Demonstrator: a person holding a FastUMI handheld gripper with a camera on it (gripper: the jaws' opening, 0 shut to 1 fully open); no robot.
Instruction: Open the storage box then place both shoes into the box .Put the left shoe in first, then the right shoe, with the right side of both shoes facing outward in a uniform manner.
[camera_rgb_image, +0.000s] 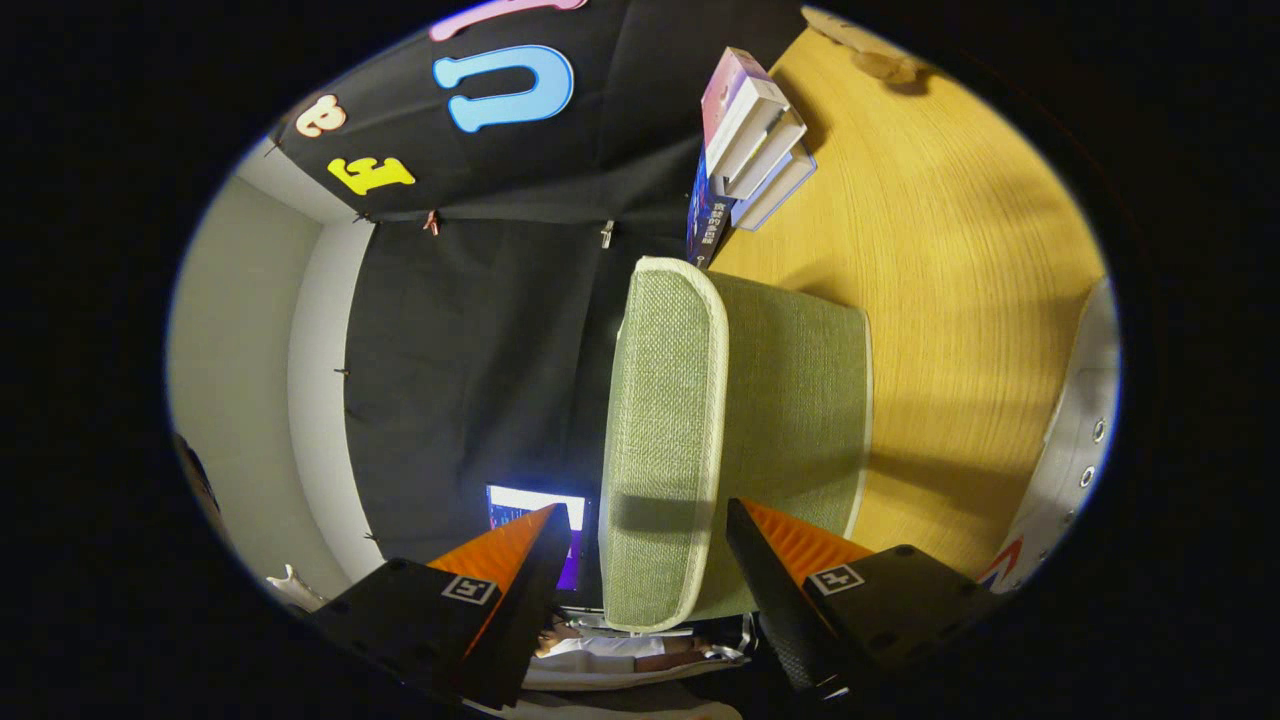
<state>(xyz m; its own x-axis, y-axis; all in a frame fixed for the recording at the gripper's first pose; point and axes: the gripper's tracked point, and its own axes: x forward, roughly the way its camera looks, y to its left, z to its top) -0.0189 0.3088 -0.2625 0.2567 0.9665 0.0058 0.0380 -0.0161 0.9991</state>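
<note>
Storage box (735, 440) lid edge sits between spread claw (640, 530) fingers.

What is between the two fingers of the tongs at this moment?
In the gripper view, the green storage box lies between the open tongs; its white-trimmed edge passes between the fingers, which do not press it.

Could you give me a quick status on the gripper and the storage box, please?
Gripper open, fingers straddling the green box lid. Storage box on the wooden table, lid not gripped. Books beyond, nothing in the way.
</note>
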